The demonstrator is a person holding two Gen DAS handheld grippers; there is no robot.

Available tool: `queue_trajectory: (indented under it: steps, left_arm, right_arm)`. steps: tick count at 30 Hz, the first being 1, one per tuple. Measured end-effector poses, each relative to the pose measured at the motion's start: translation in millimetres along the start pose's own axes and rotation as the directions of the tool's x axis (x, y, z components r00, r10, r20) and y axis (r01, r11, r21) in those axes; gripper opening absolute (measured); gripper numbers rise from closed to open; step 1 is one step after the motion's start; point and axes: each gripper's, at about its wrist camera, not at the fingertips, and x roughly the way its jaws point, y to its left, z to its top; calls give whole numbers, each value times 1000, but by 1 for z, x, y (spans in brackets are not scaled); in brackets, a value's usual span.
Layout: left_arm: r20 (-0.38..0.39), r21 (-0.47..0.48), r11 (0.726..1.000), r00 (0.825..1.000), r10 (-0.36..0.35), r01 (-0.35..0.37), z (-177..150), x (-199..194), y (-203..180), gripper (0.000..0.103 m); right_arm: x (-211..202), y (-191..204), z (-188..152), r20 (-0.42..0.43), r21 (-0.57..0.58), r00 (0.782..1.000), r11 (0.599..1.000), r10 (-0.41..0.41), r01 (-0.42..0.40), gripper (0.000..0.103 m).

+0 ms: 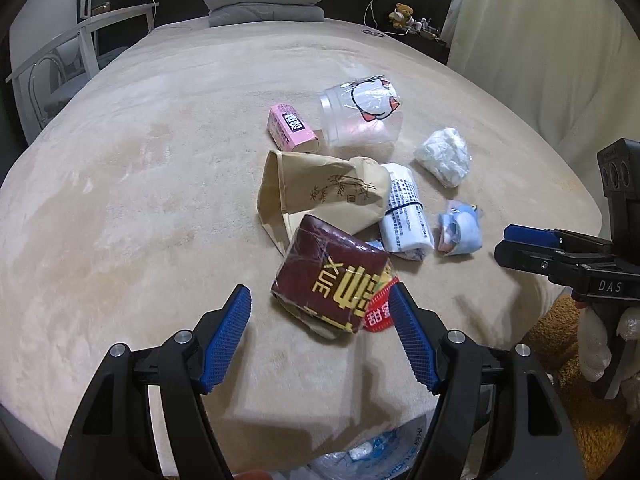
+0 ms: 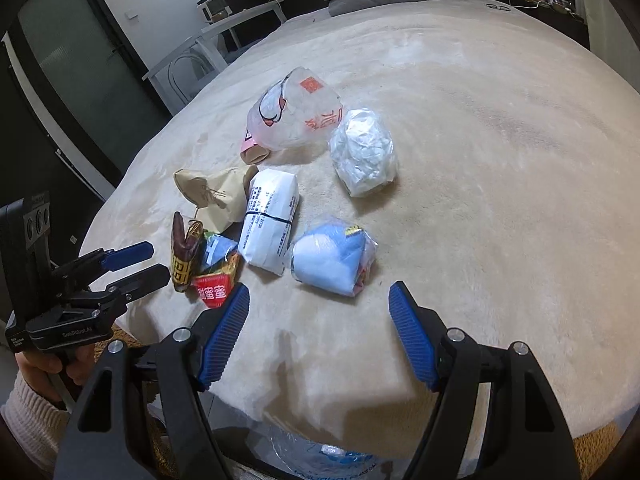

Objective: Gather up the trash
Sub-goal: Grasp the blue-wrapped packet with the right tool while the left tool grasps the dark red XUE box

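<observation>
Left gripper (image 1: 320,336) jaws spread around the maroon packet (image 1: 332,276), lower centre of frame on the bed (image 1: 140,184); right gripper (image 2: 319,334) also spread, empty. Packet looks light, crinkly, probably slippery film: pinch across its flat faces, mid-body.

I read "XUE" in yellow letters on the dark red packet (image 1: 332,280), beside large Chinese characters I can't make out. To the right of that packet, the other gripper's body (image 1: 608,286) carries "DAS". Seen from my right camera, the left gripper's base (image 2: 76,334) shows small pale lettering, too blurred to read. Print on the white wrapped bundle (image 1: 404,212) is too small.
</observation>
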Motion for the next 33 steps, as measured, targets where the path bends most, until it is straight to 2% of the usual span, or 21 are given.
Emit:
queue_trajectory:
  steps: [10,13,14,15,16,20,33]
  left_arm:
    - [-39,17,999,999,-36,37,10,30,3,70]
    - [-45,8,999,998,-42,42,10,36,4,70]
    - [-48,8,999,998,-40,41,10,37,4,70]
    - [-45,11,999,998,-36,36,10,37,3,69]
    - [-39,17,999,999,-32,33,10,37,2,65]
    - [-16,35,999,1000,-16,16,7,34,-1,63]
    - [51,-16,1000,998,-22,23,-5,8,-1,63]
  right_arm:
    - [40,-13,10,-53,31,999,999,9,-8,72]
    - [41,-10,10,-42,8,999,1000,-6,6,72]
    - [41,-7,11,-38,-6,999,1000,-20,19,69]
    - [41,-6,11,-33,-16,999,999,-29,29,57]
    - [42,-5,13,-33,-25,999,999,-39,38,52]
    - [40,-3,14,-23,-30,999,999,-30,29,52]
    - [17,2,0,37,-49,999,998,-33,35,51]
